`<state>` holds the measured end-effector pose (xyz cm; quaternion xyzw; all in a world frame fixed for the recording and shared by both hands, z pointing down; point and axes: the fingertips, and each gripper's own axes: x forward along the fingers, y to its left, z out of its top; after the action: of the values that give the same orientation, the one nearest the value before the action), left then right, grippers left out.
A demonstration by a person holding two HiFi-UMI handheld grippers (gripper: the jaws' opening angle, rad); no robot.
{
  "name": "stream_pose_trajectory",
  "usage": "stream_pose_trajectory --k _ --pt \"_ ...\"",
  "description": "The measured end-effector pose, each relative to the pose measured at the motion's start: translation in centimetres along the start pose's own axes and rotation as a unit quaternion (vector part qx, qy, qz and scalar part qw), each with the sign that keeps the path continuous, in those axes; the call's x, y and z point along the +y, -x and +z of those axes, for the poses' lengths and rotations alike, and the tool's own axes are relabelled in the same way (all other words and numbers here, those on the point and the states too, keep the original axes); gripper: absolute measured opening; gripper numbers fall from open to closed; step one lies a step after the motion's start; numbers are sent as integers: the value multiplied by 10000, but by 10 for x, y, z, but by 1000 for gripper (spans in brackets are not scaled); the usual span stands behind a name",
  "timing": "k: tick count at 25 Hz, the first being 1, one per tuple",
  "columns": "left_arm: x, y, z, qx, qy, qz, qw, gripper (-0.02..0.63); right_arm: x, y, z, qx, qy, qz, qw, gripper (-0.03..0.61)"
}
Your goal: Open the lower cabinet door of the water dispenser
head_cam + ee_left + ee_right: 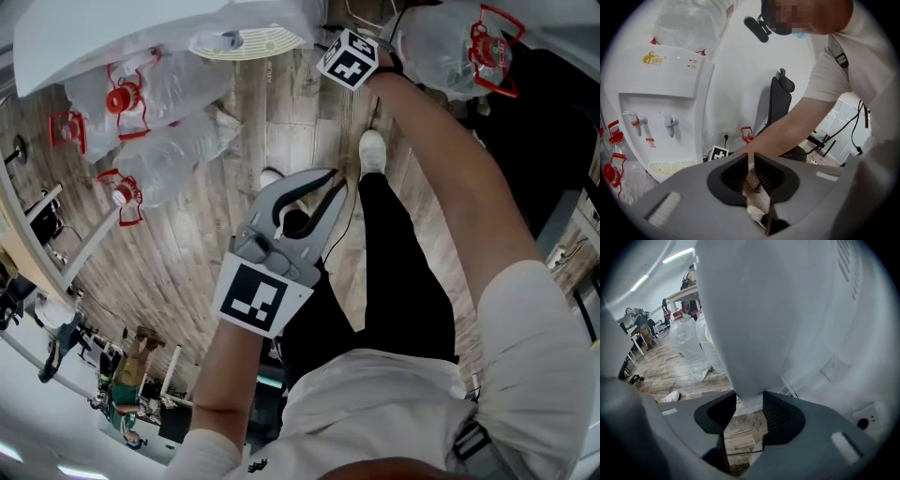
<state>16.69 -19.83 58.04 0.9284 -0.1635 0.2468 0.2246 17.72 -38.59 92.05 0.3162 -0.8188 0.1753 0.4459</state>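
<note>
Right claw [749, 401] astride white panel [750, 319]; dispenser logo [652, 58] illegible.

Bottles [173, 89] crowd the floor [281, 122] beside the dispenser [103, 37]; another bottle [436, 42] flanks the bare strip.

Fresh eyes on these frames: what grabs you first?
A white door panel fills the right gripper view, its lower corner between the right gripper's open jaws. In the head view, clear water jugs with red handles lie on the wood floor upper left, and the left gripper hangs empty at centre.
</note>
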Motion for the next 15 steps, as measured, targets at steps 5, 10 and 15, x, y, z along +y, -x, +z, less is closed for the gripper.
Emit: stream_pose_trajectory --k 5,10,15 --pt "3 10 -5 -64 24 9 10000 61 1 -1 -1 50 -123 -107 9999 169" --pt "4 22 -12 -98 103 15 9999 61 3 0 -3 85 -240 -236 9994 169" --pt "1 35 -13 -215 77 -31 9997 61 19 2 -8 166 -271 -194 9993 169"
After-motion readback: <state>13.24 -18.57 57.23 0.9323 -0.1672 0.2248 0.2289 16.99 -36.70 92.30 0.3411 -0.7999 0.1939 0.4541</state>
